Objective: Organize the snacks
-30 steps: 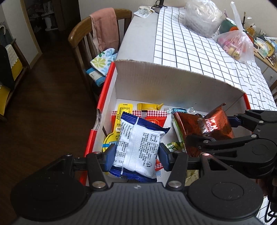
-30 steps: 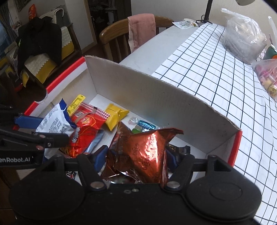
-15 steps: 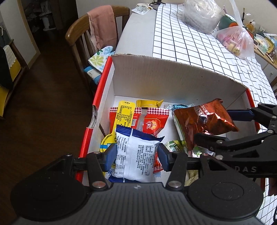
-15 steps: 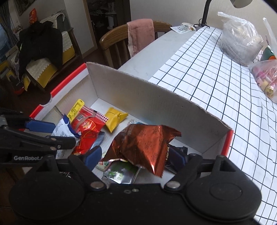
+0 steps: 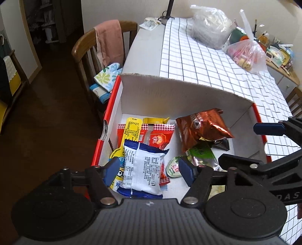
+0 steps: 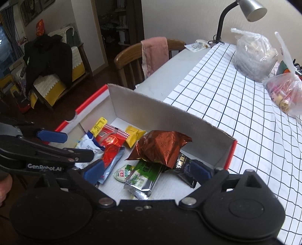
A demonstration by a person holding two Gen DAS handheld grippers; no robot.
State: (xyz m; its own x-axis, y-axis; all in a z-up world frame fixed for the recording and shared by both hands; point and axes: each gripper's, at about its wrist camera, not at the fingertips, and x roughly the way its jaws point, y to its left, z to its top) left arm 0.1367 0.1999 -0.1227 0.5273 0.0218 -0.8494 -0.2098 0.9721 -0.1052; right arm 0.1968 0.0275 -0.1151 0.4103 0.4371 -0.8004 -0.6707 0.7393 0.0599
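Note:
A white cardboard box (image 5: 169, 94) with red edges holds several snack packets. A blue-and-white packet (image 5: 143, 167) lies in its left part on red and yellow packets. A brown foil packet (image 5: 203, 128) lies in the right part on a green packet (image 5: 202, 152). My left gripper (image 5: 148, 170) is open above the blue-and-white packet, not touching it. My right gripper (image 6: 146, 169) is open above the brown foil packet (image 6: 162, 147) and the green packet (image 6: 143, 175). The box wall (image 6: 169, 122) stands behind.
The box sits at the near end of a table with a checked cloth (image 5: 198, 62). Plastic bags (image 5: 245, 54) and a desk lamp (image 6: 245, 11) stand at the far end. A wooden chair (image 5: 105, 45) with a pink towel stands left of the table.
Both grippers have opened and pulled back. The blue-and-white packet and the brown foil packet have been let go and now lie in the box.

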